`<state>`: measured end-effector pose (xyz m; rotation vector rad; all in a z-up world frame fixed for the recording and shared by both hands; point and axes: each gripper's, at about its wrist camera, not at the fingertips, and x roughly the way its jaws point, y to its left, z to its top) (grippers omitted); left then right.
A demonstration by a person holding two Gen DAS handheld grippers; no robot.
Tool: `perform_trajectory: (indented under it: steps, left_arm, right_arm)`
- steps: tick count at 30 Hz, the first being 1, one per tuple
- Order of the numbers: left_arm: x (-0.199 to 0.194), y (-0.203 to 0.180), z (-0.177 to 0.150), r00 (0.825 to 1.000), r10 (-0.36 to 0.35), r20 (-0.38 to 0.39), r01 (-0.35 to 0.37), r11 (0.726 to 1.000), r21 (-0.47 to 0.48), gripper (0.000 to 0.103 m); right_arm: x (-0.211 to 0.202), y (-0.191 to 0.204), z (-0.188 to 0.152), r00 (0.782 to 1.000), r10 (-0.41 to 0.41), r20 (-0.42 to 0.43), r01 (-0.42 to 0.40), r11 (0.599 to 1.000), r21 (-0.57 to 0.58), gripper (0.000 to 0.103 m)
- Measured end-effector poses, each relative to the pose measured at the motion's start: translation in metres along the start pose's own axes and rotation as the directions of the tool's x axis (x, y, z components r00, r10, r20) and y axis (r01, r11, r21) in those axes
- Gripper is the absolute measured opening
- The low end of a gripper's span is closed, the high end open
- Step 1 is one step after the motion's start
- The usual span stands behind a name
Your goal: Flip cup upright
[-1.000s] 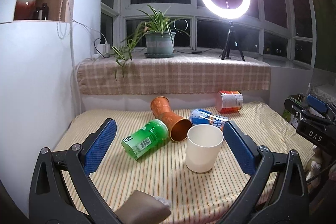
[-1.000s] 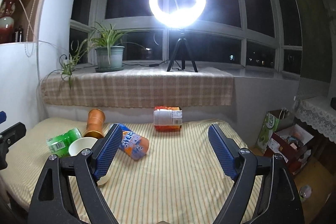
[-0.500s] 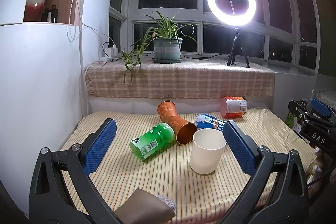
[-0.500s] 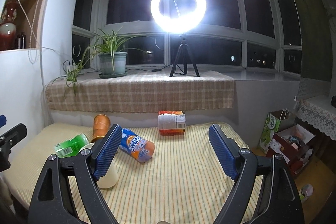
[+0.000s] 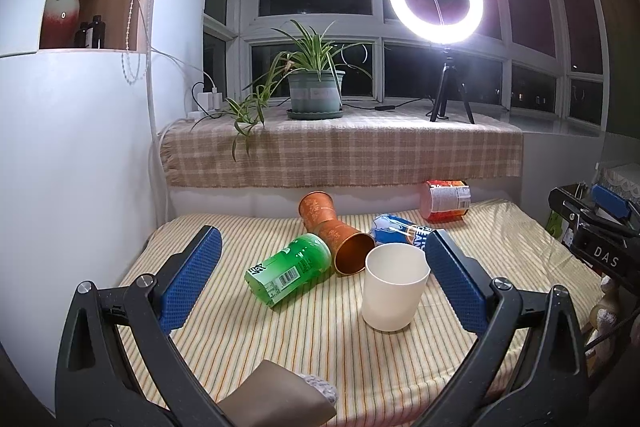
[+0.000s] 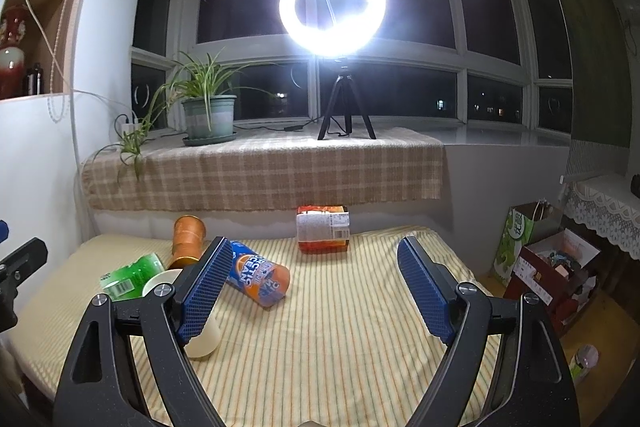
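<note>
A: Count of cups on the striped cloth?
B: Five. One white cup (image 5: pixel 394 291) upright; four on their sides: one green cup (image 5: pixel 289 274), one copper cup (image 5: pixel 334 233), one blue-and-orange cup (image 6: pixel 256 277), one red-and-white cup (image 5: pixel 446 199).
A: On the window ledge?
B: One potted plant (image 5: pixel 316 95), one ring light (image 5: pixel 436 1) on a tripod.
A: Shelf, upper left?
B: One red-and-white vase (image 5: pixel 64 3), two dark bottles (image 5: pixel 93 33).
A: Grippers?
B: Two: left gripper (image 5: pixel 320 279), right gripper (image 6: pixel 314 285).
</note>
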<state>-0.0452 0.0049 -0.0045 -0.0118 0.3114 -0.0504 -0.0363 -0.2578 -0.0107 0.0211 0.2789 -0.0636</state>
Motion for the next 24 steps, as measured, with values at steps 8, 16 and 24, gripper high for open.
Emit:
perform_trajectory:
  steps: [8, 16, 24]
  left_arm:
    - [0.004, 0.003, -0.001, 1.0, 0.003, -0.015, -0.003, 1.0, -0.001, 0.103]
    - [0.011, 0.011, -0.001, 1.0, 0.015, -0.023, -0.015, 1.0, 0.004, 0.103]
    - [0.015, 0.013, 0.0, 1.0, 0.02, -0.024, -0.02, 1.0, 0.017, 0.103]
  right_arm:
    - [0.005, -0.001, -0.001, 1.0, 0.0, -0.012, 0.0, 1.0, 0.005, 0.084]
    - [0.008, -0.002, -0.003, 1.0, 0.005, -0.026, -0.004, 1.0, 0.016, 0.084]
    - [0.01, -0.001, -0.003, 1.0, 0.005, -0.029, -0.004, 1.0, 0.011, 0.084]
